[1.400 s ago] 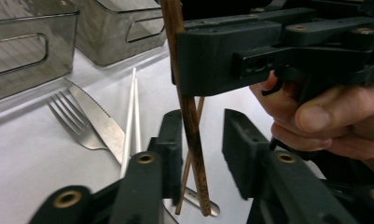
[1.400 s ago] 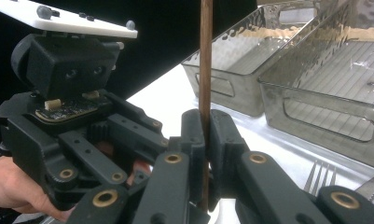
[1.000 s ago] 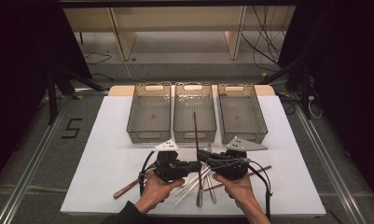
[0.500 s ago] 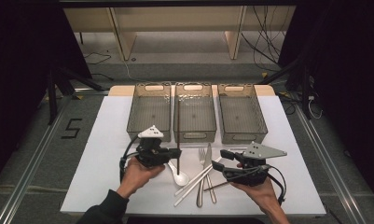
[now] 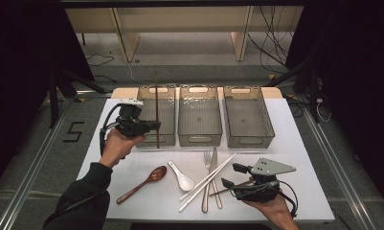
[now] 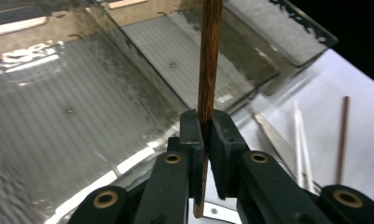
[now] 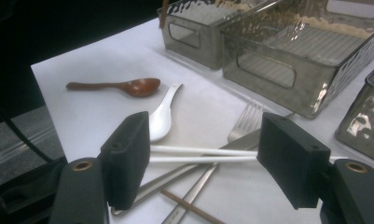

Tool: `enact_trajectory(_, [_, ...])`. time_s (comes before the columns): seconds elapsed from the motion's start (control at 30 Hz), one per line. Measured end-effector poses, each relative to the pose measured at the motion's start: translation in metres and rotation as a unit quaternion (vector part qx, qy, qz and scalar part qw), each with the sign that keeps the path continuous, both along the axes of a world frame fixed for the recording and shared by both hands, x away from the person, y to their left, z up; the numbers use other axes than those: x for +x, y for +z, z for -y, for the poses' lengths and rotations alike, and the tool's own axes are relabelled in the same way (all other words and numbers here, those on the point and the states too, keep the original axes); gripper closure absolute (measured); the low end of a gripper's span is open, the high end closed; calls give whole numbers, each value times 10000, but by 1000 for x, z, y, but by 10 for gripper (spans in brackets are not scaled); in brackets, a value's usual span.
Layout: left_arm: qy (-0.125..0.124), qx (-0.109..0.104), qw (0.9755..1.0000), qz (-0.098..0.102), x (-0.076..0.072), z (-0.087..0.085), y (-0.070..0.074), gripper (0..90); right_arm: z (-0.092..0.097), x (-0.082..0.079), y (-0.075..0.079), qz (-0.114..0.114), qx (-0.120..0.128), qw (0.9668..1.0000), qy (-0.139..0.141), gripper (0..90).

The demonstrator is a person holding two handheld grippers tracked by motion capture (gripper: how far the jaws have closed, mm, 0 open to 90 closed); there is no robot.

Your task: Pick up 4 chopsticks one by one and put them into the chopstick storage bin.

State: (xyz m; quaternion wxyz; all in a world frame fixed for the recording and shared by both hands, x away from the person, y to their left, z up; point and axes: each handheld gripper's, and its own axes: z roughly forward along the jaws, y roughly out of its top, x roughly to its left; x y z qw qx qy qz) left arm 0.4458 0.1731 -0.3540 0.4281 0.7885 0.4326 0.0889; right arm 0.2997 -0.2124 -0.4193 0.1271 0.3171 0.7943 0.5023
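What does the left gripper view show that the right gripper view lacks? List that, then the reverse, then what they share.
Left gripper view: the left gripper shut on a dark wooden chopstick, held upright, seen close up. Right gripper view: the right gripper, whose jaws have just been opening, pads gripping nothing; a wooden spoon, a white spoon, a fork. Shared: the white chopsticks, a brown chopstick lying on the table, the clear bins.

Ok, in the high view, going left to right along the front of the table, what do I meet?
Wooden spoon → white spoon → white chopsticks → right gripper, jaws open. The fork and knife cross the chopsticks, so I leave them out.
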Motion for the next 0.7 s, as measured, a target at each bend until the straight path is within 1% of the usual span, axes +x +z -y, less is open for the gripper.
enact_trajectory(0.03, [0,0,10000,0,0,0,0,835,0,0,0,0,0,10000,0,347])
enact_trajectory(0.07, [75,11,10000,-8,8,-4,2,835,1,-2,-1,-9,-11,10000,12,339])
enact_trajectory(0.1, [75,11,10000,-8,8,-4,2,835,1,-2,-1,-9,-11,10000,12,339])
enact_trajectory(0.13, [144,19,9999,-34,16,-8,5,835,2,-4,-3,-15,-11,10000,21,330])
enact_trajectory(0.17, [144,19,9999,-34,16,-8,5,835,2,-4,-3,-15,-11,10000,21,330])
enact_trajectory(0.2, [222,83,9997,-52,24,-11,6,835,3,-5,-4,-37,-15,10000,14,327])
enact_trajectory(0.27, [301,134,9994,-85,32,-14,7,835,5,-6,-4,-51,0,10000,3,326])
enact_trajectory(0.3, [301,134,9994,-85,32,-14,7,835,5,-6,-5,-42,2,10000,-6,326])
enact_trajectory(0.33, [392,200,9990,-81,40,-17,7,835,6,-7,-5,-43,0,10000,-12,325])
enact_trajectory(0.37, [392,200,9990,-81,40,-17,7,835,6,-7,-5,-48,12,10000,-15,325])
enact_trajectory(0.4, [483,278,9984,-67,46,-20,6,835,6,-7,-5,-59,0,10000,-20,325])
enact_trajectory(0.43, [483,278,9984,-67,46,-20,6,834,6,-7,-5,-58,-4,10000,-22,325])
enact_trajectory(0.47, [584,353,9976,-63,52,-21,5,834,6,-7,-6,-72,-5,10000,-22,325])
enact_trajectory(0.5, [584,353,9976,-63,52,-21,5,834,6,-7,-6,-72,-5,10000,-22,325])
enact_trajectory(0.53, [647,459,9968,-94,58,-22,3,834,6,-7,-7,-91,-39,10000,-11,322])
enact_trajectory(0.57, [647,459,9968,-94,58,-22,3,834,6,-6,-8,-79,-39,10000,-14,321])
enact_trajectory(0.6, [733,504,9960,-120,63,-25,-2,834,6,-7,-8,-84,-37,10000,-13,322])
enact_trajectory(0.63, [733,504,9960,-120,63,-25,-2,834,6,-7,-8,-84,-37,10000,-13,322])
enact_trajectory(0.67, [792,555,9952,-158,67,-28,-7,834,6,-7,-7,-87,-33,10000,2,321])
enact_trajectory(0.7, [792,555,9952,-158,67,-28,-7,834,6,-7,-7,-87,-33,10000,-4,321])
